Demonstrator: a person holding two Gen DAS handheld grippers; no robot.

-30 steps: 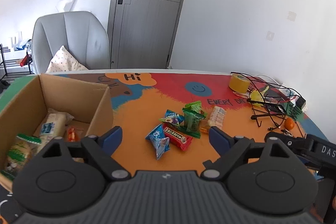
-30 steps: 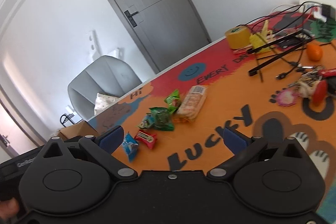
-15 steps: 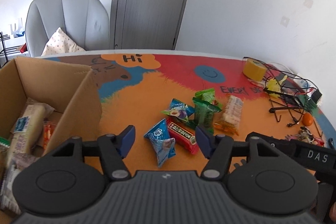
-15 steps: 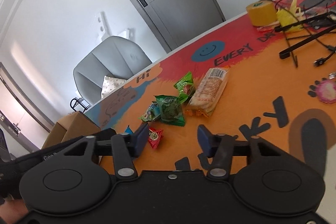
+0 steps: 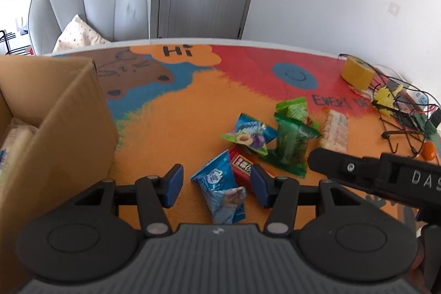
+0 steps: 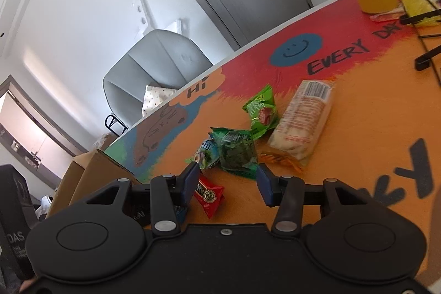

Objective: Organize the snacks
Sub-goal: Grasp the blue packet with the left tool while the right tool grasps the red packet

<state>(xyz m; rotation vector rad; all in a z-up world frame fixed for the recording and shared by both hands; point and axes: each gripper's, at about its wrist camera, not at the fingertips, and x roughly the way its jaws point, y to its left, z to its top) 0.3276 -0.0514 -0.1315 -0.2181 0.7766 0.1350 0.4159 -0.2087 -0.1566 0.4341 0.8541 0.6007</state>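
On the orange table (image 5: 176, 134) a blue snack packet (image 5: 220, 190) lies between the spread left gripper (image 5: 216, 185) — right gripper (image 6: 227, 183) likewise spread.

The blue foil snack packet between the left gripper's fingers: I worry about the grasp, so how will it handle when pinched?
The blue foil snack packet looks puffy and crinkled, so probably light and squashy. Its glossy film may slip, and it would likely flop from a corner grip.

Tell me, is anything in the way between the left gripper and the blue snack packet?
Nothing visible is. The left gripper has its jaws open, and the blue snack packet lies flat on the table right between them. A red packet lies beside it, partly behind the right jaw, not blocking the way.
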